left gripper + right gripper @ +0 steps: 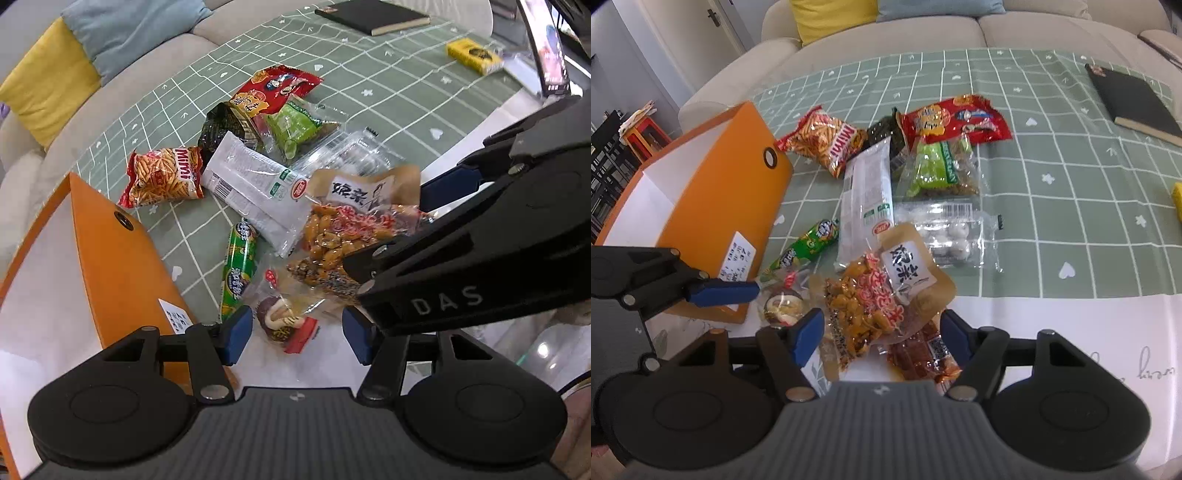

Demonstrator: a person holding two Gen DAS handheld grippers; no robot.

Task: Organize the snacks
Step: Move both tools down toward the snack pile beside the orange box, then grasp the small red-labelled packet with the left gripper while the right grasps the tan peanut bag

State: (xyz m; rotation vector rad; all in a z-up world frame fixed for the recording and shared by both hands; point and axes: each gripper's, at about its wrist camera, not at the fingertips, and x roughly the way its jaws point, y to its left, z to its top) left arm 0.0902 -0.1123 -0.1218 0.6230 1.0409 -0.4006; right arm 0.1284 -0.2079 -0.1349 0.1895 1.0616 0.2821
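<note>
Now both claws spread wide: peanut packet (875, 295) between right claw (882, 332) fingers, ungripped.

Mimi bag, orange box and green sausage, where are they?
Mimi bag (827, 146), right wrist view, middle of the front.
orange box (727, 199), right wrist view, outer side wall.
green sausage (238, 264), left wrist view, middle of wrapper.

two close wrist views angled down from the near table edge, sharing the snack pile (258, 177) (886, 206)

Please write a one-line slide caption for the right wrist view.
Right gripper open over a brown peanut snack bag, beside the orange box.
</note>
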